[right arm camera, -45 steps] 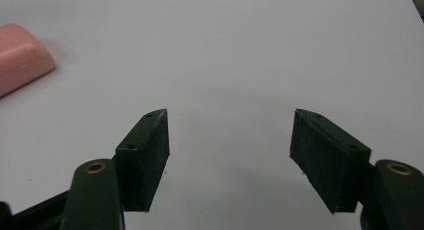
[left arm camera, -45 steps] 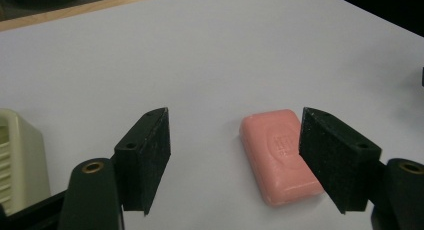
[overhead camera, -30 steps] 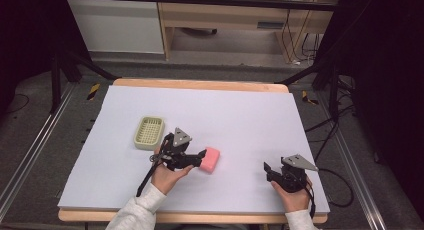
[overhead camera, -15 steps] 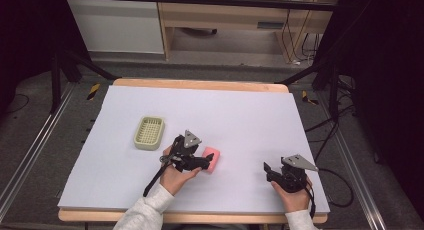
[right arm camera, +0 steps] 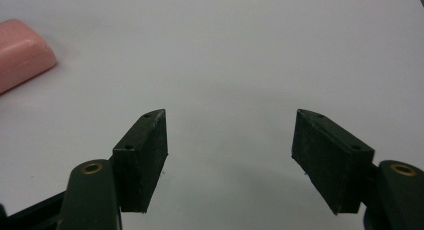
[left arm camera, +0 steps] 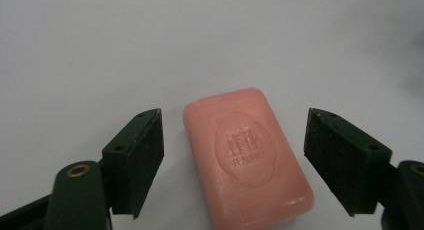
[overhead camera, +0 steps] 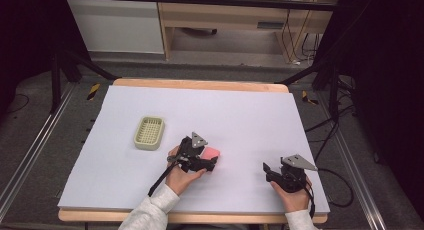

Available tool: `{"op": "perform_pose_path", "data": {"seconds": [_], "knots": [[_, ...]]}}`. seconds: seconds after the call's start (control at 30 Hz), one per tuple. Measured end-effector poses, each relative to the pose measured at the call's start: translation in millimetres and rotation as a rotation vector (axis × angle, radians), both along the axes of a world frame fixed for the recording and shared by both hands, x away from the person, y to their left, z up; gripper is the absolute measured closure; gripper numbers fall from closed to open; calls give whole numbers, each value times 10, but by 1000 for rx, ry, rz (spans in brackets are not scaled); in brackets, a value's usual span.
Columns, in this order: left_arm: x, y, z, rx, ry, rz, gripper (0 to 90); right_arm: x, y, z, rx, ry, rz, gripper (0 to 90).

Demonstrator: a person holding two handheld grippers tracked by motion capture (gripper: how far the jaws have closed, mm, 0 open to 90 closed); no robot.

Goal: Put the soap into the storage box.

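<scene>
Left claw [left arm camera: 234,155] spread around smooth, embossed pink soap bar [left arm camera: 247,160], seemingly untouched.

The pink soap bar [left arm camera: 247,160] carries an embossed oval stamp on its top face: some characters too soft to make out, and below them a line of capitals that looks like "FLALIFIA", though not surely.
</scene>
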State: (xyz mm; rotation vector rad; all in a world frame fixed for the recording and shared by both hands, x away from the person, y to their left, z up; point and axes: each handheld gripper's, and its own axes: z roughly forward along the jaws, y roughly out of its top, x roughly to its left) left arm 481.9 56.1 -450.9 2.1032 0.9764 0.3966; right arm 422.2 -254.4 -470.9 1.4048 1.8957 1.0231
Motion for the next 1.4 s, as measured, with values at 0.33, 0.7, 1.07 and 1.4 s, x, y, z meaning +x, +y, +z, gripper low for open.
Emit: {"op": "perform_pose_path", "data": {"seconds": [0.33, 0.7, 1.07, 1.4], "knots": [[19, -90, -106, 37, 20, -7, 235, -1, 4, -2, 5, 7, 1, 304], [40, -128, -181, 57, 48, 4, 238, 6, 2, -12, -3, 10, 5, 302], [32, -164, -246, 60, 63, 20, 289, 7, 0, -15, -3, 14, 4, 301], [28, -151, -251, 52, 73, 34, 364, 8, 1, -16, -3, 15, 5, 299]]}}
